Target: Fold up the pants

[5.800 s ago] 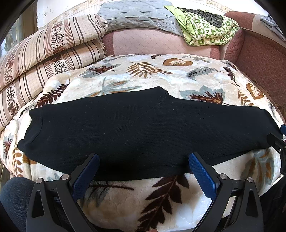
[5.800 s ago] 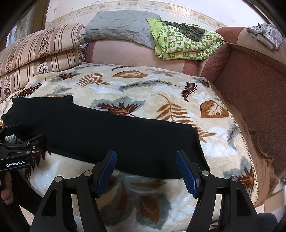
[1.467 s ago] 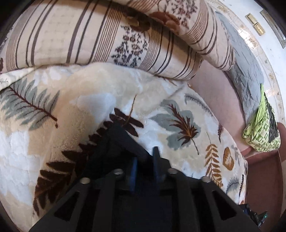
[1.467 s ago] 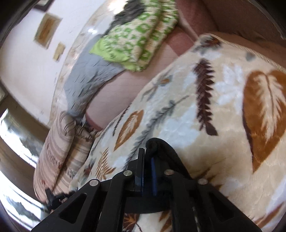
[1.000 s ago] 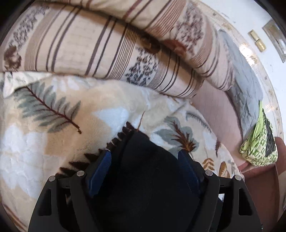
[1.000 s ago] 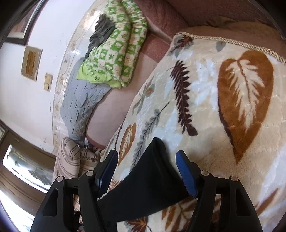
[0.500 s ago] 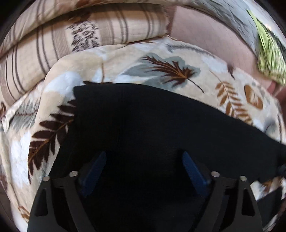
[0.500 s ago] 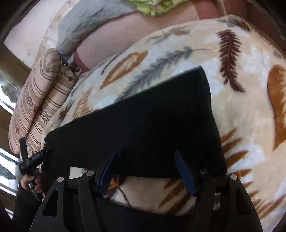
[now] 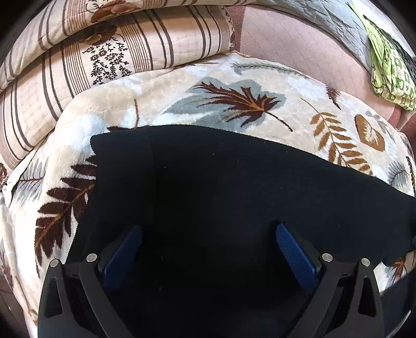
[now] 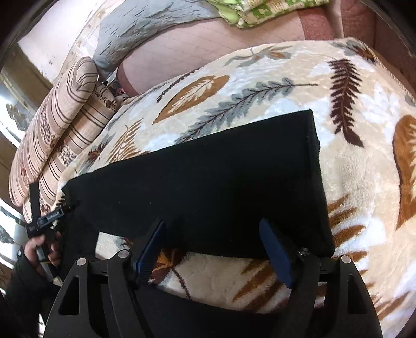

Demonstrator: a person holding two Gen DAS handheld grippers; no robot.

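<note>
The black pants (image 9: 234,182) lie as a long folded band across the leaf-print blanket (image 9: 234,104). My left gripper (image 9: 208,231) hovers over their left end, jaws opening wide, with only flat cloth beneath and nothing pinched. The right end of the pants (image 10: 208,169) is a neat square edge. My right gripper (image 10: 211,223) stands at the near edge there, jaws opening, its blue pads (image 10: 275,249) not pressing the cloth. The left gripper (image 10: 46,218) also shows at the far left of the right wrist view, held by a hand (image 10: 39,249).
Striped, flower-print quilts (image 9: 104,52) are stacked at the blanket's left end. A pink sofa back (image 9: 299,52) runs behind, carrying a grey quilt (image 10: 156,20) and a green patterned cloth (image 9: 390,65). The blanket (image 10: 364,182) extends bare to the right of the pants.
Both grippers, shut on the pants' edge at the far side, let go, opened wide and drew back toward me. The pants now lie doubled over, narrower than before.
</note>
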